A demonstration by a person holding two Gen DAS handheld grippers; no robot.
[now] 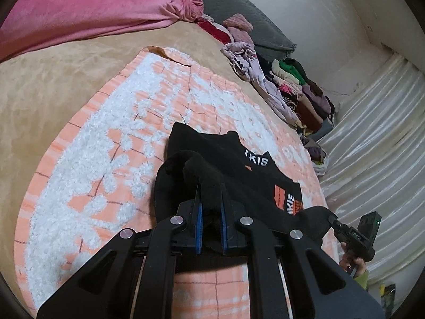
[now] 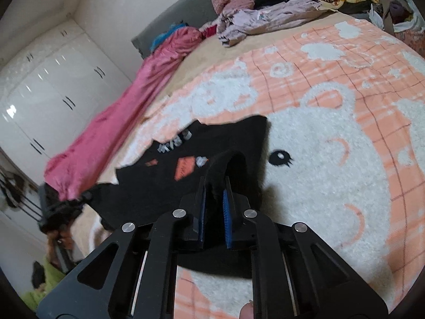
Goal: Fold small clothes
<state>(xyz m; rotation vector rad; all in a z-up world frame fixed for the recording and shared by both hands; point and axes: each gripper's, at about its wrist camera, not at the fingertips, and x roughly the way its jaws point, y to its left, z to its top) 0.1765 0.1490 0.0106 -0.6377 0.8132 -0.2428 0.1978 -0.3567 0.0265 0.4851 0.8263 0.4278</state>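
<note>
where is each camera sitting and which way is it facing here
Left wrist view: rides on the left gripper, looking forward and down along its fingers at the black garment it pinches on the peach blanket; the right gripper and the hand holding it show at right.
Right wrist view: rides on the right gripper, looking down at the same garment; the left gripper, blurred, a hand and a green sleeve show at lower left.
Shared: garment, blanket, pink cover, clothes pile.

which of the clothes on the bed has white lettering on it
The black garment with orange patches, pinched by both grippers on the peach blanket. The heaped clothes along the far edge show no lettering.
</note>
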